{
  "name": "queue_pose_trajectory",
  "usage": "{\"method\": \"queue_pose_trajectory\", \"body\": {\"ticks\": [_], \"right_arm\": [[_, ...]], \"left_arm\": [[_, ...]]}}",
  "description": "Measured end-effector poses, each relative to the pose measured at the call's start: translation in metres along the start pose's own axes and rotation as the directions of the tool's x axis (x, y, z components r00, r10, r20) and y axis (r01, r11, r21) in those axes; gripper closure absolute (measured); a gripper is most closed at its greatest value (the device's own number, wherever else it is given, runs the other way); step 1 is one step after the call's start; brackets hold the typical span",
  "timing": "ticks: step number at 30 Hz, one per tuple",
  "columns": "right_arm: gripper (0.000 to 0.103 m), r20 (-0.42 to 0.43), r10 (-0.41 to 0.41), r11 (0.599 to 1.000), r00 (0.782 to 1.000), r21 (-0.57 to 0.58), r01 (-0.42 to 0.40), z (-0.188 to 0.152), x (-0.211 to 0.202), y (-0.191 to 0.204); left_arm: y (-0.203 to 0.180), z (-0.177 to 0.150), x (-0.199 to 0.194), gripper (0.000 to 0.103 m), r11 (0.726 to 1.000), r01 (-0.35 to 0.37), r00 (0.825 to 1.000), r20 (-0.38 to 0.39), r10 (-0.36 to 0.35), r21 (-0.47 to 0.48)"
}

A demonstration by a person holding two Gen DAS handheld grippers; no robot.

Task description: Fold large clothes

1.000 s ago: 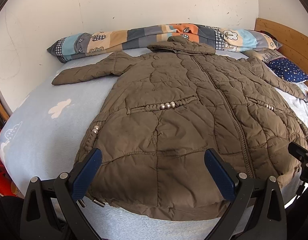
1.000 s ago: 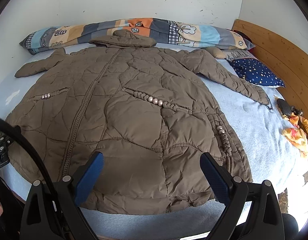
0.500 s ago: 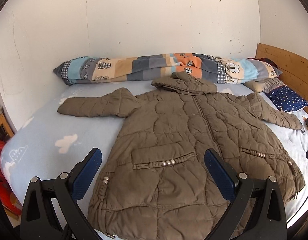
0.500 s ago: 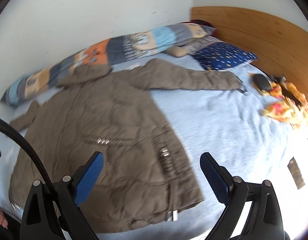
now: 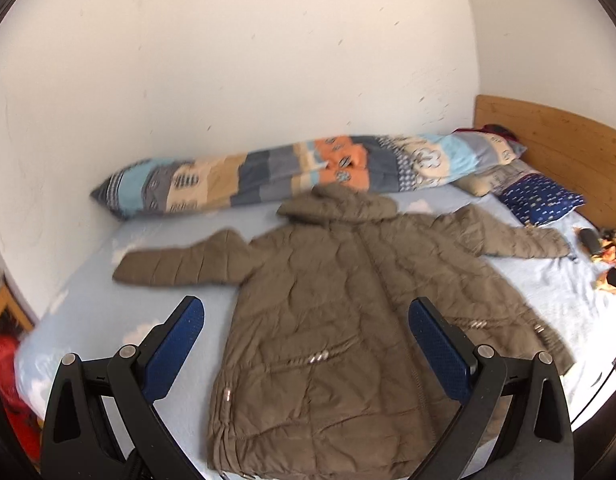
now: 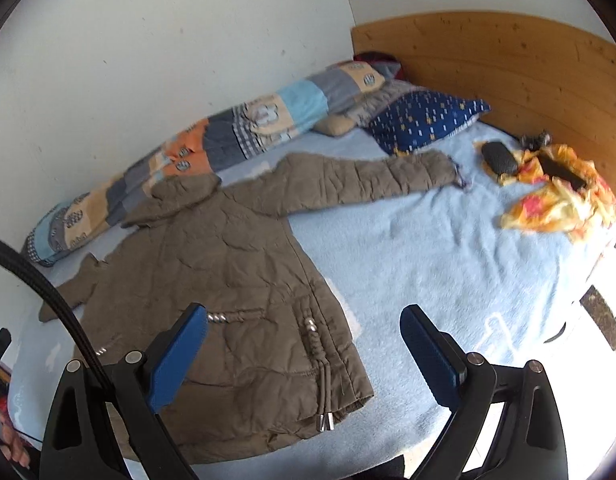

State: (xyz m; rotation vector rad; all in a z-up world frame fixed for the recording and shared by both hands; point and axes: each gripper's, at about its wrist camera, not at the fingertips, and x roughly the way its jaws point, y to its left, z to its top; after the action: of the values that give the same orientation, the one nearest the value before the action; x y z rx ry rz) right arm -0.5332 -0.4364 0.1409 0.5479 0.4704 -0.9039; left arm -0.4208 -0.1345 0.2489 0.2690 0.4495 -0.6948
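Black hand-held gripper (image 5: 306,344), blue pads (image 5: 172,350)

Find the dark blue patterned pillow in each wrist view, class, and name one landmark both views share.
Left wrist: the dark blue pillow sits at far right, below the wooden headboard.
Right wrist: it lies upper centre-right, beside the coat's sleeve.
Shared landmark: the patchwork bolster along the wall.

A brown quilted coat (image 5: 340,304) (image 6: 212,276) lies flat and face up on the light-blue bed (image 5: 156,312) (image 6: 448,264), front closed, unfolded. Its hood points to the bed's far edge by the wall; its hem reaches the near edge. Both sleeves are spread wide — one toward the left edge, the other toward the headboard end. Small silver beads trim the slanted pockets, and a braided cord runs down one side seam.
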Motion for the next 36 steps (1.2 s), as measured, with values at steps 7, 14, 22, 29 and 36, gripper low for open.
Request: {"method": "queue_pose_trajectory", "body": {"ticks": [7, 14, 22, 29, 36], "right_arm": [[0.003, 0.135, 0.078, 0.997, 0.988, -0.035, -0.074, 0.054, -0.058, 0.007], [0.0, 0.2, 0.122, 0.991, 0.972, 0.032, -0.131, 0.113, -0.069, -0.016], [0.0, 0.126, 0.115, 0.97, 0.985, 0.201, -0.139, 0.14, 0.002, -0.059], [0.004, 0.049, 0.104, 0.909, 0.993, 0.401, -0.115, 0.162, 0.105, -0.115], [0.017, -0.04, 0.026, 0.836, 0.999, 0.548, 0.0, 0.163, 0.2, -0.191]], "left_arm": [[-0.02, 0.07, -0.039, 0.001, 0.992, 0.126, 0.991, 0.053, -0.126, -0.005], [-0.023, 0.121, -0.026, 0.001, 0.978, 0.196, 0.98, 0.038, -0.194, -0.075], [-0.014, 0.112, 0.087, 0.001, 0.968, 0.169, 0.977, -0.096, -0.189, -0.184], [-0.001, 0.063, 0.191, 0.001, 0.985, 0.1, 0.982, -0.148, -0.121, -0.139], [0.011, 0.027, 0.252, 0.001, 0.975, 0.129, 0.967, -0.194, -0.164, -0.179]]}}
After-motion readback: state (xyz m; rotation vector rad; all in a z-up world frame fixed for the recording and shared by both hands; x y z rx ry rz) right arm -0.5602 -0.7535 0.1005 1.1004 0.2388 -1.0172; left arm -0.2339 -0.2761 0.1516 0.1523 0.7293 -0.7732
